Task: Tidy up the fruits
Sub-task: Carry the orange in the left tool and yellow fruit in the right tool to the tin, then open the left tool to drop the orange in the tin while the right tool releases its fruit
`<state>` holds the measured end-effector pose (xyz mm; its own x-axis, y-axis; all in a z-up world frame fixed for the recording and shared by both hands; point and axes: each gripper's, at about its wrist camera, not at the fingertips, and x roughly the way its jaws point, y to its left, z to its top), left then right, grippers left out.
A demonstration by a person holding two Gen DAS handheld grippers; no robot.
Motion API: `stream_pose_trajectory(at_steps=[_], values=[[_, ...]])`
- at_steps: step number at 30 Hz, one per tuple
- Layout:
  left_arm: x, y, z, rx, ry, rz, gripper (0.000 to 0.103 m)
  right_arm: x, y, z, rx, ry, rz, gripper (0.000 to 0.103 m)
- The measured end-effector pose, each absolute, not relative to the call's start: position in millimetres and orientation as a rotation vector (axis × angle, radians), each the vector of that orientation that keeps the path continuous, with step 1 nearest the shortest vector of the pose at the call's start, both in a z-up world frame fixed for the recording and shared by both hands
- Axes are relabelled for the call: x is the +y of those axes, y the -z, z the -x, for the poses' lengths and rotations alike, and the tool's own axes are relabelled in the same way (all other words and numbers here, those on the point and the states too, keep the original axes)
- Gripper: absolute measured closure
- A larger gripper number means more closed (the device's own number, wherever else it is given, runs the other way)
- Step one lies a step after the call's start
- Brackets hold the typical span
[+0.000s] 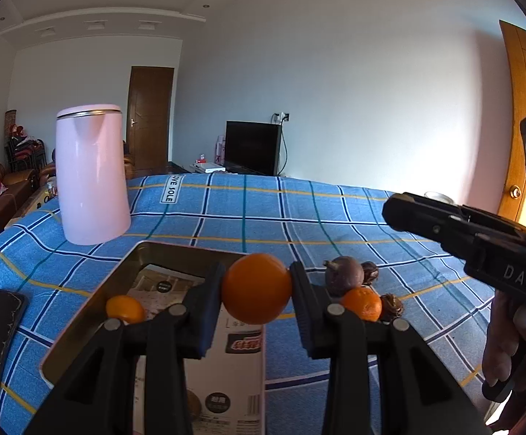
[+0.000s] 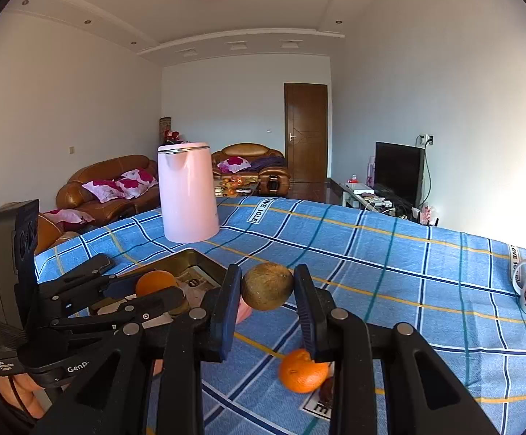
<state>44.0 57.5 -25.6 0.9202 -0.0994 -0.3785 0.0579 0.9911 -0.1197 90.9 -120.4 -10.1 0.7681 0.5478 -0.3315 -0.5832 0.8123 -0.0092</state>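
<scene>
Both tongs loaded, above table.
Left tongs (image 1: 256,284) clamped on orange (image 1: 256,288) at frame centre over tray (image 1: 92,308); right tongs (image 2: 267,288) clamped on brownish-green fruit (image 2: 267,286), centre frame.

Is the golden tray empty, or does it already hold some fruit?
Not empty: one small orange lies inside the golden tray, beside printed paper.

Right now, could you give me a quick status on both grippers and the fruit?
Left gripper shut on orange. Right gripper shut on brownish fruit. Tray below left, unobstructed.
</scene>
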Motion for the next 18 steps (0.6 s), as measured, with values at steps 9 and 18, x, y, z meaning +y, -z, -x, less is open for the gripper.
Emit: stream_pose_trajectory(at_steps=[9,18], values=[[110,29,-54,0.43,-0.003,0.183,0.065,-60,24,-106,0.403,-0.69,0.184,0.072],[121,47,-63,0.502,-0.018,0.204,0.065,-20,55,-117,0.51,-0.737,0.247,0.071]])
